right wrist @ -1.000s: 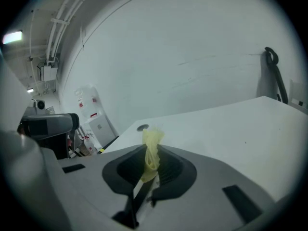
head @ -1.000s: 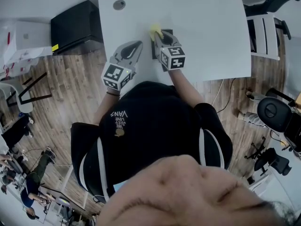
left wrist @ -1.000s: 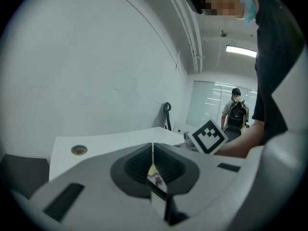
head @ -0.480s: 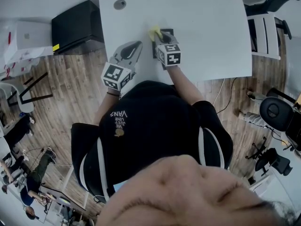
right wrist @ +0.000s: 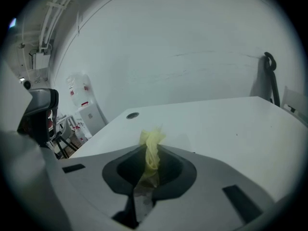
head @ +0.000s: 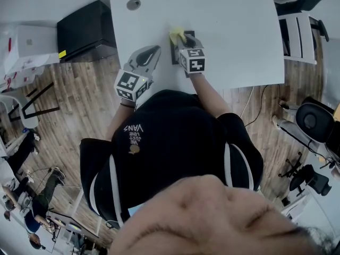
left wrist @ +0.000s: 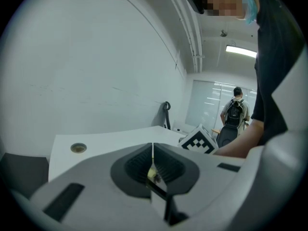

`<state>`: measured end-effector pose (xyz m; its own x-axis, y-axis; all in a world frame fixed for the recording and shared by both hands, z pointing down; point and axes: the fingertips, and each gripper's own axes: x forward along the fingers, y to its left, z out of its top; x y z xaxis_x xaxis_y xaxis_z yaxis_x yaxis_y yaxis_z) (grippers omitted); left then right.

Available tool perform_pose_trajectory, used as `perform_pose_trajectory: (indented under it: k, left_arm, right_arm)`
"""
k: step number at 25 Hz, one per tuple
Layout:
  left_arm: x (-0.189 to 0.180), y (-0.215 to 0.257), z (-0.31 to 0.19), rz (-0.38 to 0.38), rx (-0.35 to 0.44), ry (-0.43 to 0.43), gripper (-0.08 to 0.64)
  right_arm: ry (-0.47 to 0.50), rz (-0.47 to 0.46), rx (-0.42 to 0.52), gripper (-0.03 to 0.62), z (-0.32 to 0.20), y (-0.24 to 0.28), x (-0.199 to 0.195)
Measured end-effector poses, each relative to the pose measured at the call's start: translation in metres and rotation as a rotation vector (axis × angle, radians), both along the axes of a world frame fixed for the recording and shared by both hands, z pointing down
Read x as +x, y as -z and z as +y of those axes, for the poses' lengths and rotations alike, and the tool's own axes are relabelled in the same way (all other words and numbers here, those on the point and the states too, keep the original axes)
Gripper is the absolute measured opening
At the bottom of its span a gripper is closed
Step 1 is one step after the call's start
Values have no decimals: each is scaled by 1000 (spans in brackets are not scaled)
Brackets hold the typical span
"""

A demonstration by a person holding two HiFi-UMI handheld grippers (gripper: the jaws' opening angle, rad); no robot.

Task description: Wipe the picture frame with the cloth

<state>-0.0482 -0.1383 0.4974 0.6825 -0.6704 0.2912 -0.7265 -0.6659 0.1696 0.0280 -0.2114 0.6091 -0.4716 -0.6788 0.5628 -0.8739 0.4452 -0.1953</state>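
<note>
A dark picture frame [head: 173, 54] lies flat on the white table [head: 239, 31] near its front edge. Over the frame, my right gripper [head: 180, 38] is shut on a yellow cloth [head: 176, 34] that sticks out past its tip. In the right gripper view the bunched cloth [right wrist: 151, 150] stands up between the closed jaws; the frame is hidden below them. My left gripper [head: 153, 51] rests at the table's front edge, left of the frame and apart from it. Its jaws [left wrist: 152, 150] are shut with nothing held.
A round cable hole [head: 133, 4] sits at the table's far left corner. A black cabinet [head: 85, 28] stands left of the table, a white chair [head: 298, 36] to its right, an office chair [head: 313, 122] further back. A person with a backpack [left wrist: 235, 114] stands far off.
My right gripper with the cloth has slid a little along the frame, away from me. The left gripper has stayed where it was.
</note>
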Motion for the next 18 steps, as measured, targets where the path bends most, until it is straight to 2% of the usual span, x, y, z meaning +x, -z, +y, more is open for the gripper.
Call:
perform_pose_trajectory:
  k: [18]
  left_arm:
    - [11, -2, 4, 2, -6, -33, 20]
  right_arm:
    - [-177, 58, -2, 49, -2, 0, 79]
